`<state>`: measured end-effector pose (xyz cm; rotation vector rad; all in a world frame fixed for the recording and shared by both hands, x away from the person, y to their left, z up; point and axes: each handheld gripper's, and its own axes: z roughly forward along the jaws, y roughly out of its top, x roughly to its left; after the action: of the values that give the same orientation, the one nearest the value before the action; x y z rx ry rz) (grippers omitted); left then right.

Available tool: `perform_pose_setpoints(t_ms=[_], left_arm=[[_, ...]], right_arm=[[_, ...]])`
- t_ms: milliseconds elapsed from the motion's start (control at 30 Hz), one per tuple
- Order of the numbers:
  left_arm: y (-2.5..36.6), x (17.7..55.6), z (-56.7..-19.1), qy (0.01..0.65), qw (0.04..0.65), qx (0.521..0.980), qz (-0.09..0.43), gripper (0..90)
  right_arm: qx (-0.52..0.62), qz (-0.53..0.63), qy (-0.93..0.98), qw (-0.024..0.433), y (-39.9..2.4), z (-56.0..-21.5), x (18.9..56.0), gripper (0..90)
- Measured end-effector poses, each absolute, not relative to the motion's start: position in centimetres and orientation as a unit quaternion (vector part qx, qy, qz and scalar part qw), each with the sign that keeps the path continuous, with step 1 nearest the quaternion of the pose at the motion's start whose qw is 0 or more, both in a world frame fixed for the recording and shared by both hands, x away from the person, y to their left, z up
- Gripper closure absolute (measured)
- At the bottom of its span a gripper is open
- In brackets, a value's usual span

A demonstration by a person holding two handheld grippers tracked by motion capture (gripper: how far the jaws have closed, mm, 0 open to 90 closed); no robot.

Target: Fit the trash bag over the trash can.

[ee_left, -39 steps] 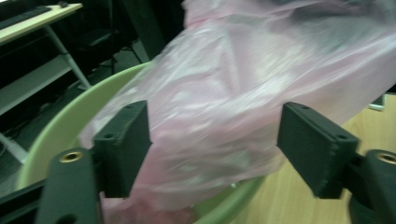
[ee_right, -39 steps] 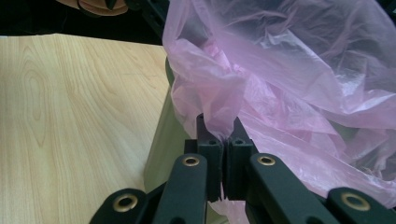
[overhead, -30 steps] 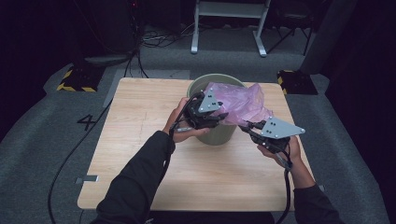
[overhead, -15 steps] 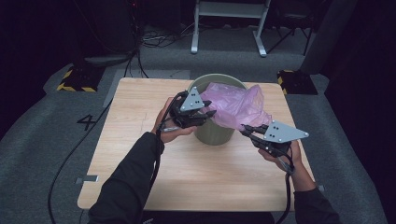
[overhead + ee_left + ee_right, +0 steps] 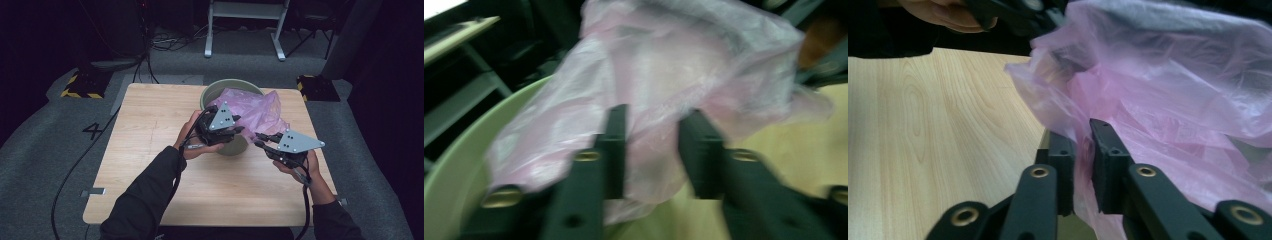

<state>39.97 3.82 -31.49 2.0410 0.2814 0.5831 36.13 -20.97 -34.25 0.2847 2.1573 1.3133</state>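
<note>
Read one mark only: a dark "4" (image 5: 93,131) painted on the grey carpeted floor (image 5: 45,150) left of the table. No brand or label legible anywhere else.

Saw a thin, crinkled, translucent pink plastic bag (image 5: 255,107) bunched over the far-right rim of a round pale-green bin (image 5: 235,145), spilling toward the right. Bin stood near the middle of a square light-wood table (image 5: 150,125) with visible grain.

Left gripper (image 5: 651,145), matte black with brass-coloured rivets, held against the bin's near side; jaws parted, released, with bag film lying across and between them, though blurred. Right gripper (image 5: 1082,165) sat just right of the bin, jaws clenched on a fold of the pink film. Grey three-cornered plates topped both.
</note>
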Motion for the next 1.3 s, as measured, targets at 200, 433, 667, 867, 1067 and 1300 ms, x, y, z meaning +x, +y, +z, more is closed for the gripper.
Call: perform_pose_setpoints(t_ms=[200,433,667,867,1067,1300], left_arm=[[5.6,39.9,-31.8,0.115,0.486,0.83,0.247,88.9],[8.1,39.6,-33.5,0.132,0.488,0.827,0.244,88.7],[9.9,39.9,-35.0,0.16,0.492,0.821,0.24,87.1],[10.2,40.0,-35.7,0.17,0.496,0.818,0.236,87.0],[10.1,40.1,-35.8,0.175,0.497,0.817,0.233,87.0],[10.3,40.3,-35.8,0.178,0.502,0.815,0.229,87.1]], right_arm=[[0.113,0.502,0.81,0.281,-21.5,-34.6,35.8,73.3],[0.112,0.497,0.816,0.273,-21.6,-35.2,35.8,75.7],[0.131,0.5,0.812,0.272,-22.4,-35.8,35.9,61.2],[0.153,0.535,0.772,0.307,-23.5,-33.9,35.2,43.9],[0.157,0.545,0.762,0.315,-23.0,-32.8,35.4,36.1],[0.138,0.482,0.805,0.316,-20.9,-33.2,37.4,44.6]])
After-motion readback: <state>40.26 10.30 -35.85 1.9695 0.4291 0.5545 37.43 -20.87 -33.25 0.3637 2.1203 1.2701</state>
